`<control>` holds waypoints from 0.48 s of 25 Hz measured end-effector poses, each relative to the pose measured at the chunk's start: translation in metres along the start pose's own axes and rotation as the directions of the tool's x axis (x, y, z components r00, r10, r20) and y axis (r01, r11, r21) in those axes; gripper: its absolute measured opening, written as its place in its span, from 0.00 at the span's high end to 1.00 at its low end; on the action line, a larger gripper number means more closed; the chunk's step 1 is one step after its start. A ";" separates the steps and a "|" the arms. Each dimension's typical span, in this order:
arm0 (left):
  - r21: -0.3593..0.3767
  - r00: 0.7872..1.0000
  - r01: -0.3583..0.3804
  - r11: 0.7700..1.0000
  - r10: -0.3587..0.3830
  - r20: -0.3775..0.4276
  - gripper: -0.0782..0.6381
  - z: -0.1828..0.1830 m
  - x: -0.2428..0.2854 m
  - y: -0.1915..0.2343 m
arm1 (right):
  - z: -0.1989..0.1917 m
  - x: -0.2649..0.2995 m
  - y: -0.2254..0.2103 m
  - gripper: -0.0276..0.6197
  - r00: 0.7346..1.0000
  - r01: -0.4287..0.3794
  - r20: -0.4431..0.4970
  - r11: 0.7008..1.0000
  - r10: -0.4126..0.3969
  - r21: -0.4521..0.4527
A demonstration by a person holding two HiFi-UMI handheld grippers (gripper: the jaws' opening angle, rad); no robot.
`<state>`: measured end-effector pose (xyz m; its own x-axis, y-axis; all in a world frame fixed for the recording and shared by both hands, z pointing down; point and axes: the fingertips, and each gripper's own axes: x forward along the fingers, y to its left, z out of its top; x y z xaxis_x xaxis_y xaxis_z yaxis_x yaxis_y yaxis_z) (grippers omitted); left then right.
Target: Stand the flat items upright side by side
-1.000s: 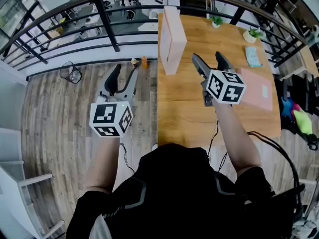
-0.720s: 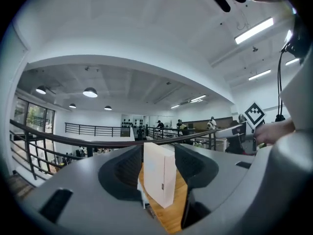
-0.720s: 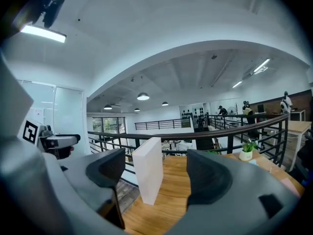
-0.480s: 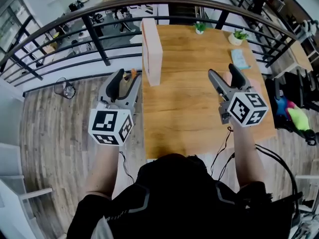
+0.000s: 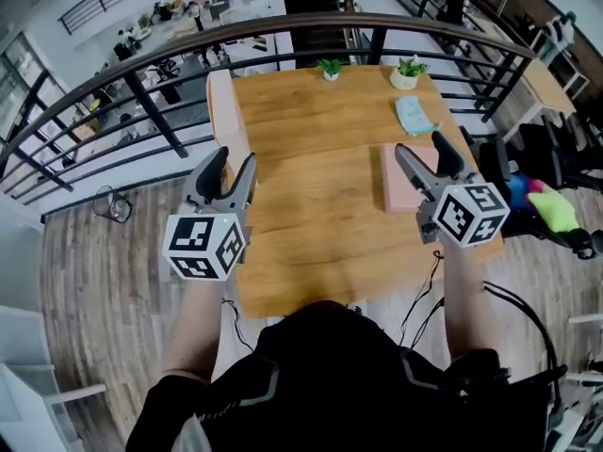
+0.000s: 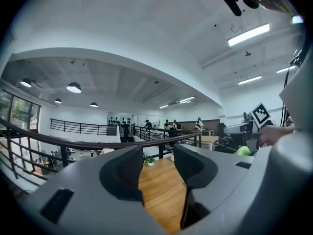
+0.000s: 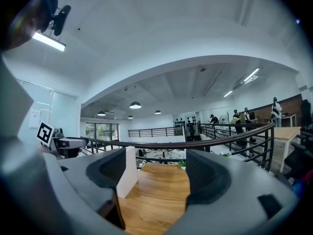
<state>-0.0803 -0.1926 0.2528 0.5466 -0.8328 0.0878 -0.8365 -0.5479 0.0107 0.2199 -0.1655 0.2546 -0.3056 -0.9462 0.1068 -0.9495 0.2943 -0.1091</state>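
While the empty left gripper (image 5: 232, 156), open, was just narrowed, the open right gripper (image 5: 422, 145) was moved beside the flat box (image 5: 396, 185) at the table's (image 5: 320, 158) right edge.

Head view: from above the person, facing steeply down. left gripper (image 5: 233, 158) and right gripper (image 5: 422, 145) are close under it, with the whole wooden table (image 5: 320, 234) and curved railing (image 5: 283, 28) beyond. Left gripper view: low and level along its jaws, from the table's left side. Right gripper view: the same, from the right side. All three share the tabletop, the railing and a far-edge potted plant (image 5: 330, 67).
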 end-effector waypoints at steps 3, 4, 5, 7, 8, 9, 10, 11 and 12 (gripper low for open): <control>0.010 0.999 0.034 0.999 -0.034 -0.014 0.59 0.001 0.019 -0.032 | 0.003 -0.020 -0.033 0.36 1.000 0.022 0.012 1.000 -0.023 0.013; 0.014 0.999 0.046 0.999 -0.046 -0.019 0.59 0.001 0.025 -0.042 | 0.004 -0.027 -0.044 0.36 0.999 0.032 0.015 0.999 -0.033 0.015; 0.017 0.998 0.058 0.998 -0.058 -0.021 0.59 0.001 0.031 -0.051 | 0.005 -0.033 -0.053 0.36 0.999 0.042 0.015 0.999 -0.042 0.015; 0.017 0.997 0.078 0.997 -0.078 -0.018 0.59 0.002 0.042 -0.067 | 0.005 -0.044 -0.073 0.36 0.998 0.061 0.014 0.998 -0.061 0.011; 0.016 0.996 0.087 0.996 -0.087 -0.016 0.59 0.002 0.047 -0.075 | 0.004 -0.051 -0.083 0.36 0.997 0.071 0.012 0.997 -0.072 0.010; 0.016 0.995 0.097 0.995 -0.096 -0.017 0.59 0.001 0.052 -0.083 | 0.002 -0.057 -0.092 0.36 0.996 0.084 0.010 0.996 -0.084 0.010; 0.019 0.994 0.107 0.994 -0.107 -0.022 0.59 0.000 0.057 -0.091 | -0.001 -0.065 -0.102 0.36 0.995 0.097 0.006 0.995 -0.097 0.012; 0.021 0.992 0.121 0.992 -0.120 -0.028 0.59 -0.001 0.062 -0.099 | -0.003 -0.072 -0.111 0.36 0.994 0.110 0.003 0.994 -0.110 0.013; 0.024 0.990 0.136 0.990 -0.135 -0.035 0.59 -0.002 0.068 -0.107 | -0.005 -0.079 -0.121 0.36 0.992 0.124 -0.001 0.992 -0.124 0.014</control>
<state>0.0460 -0.1902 0.2598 0.6531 -0.7476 0.1206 -0.7530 -0.6580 -0.0009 0.3584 -0.1253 0.2639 -0.1856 -0.9752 0.1204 -0.9790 0.1730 -0.1083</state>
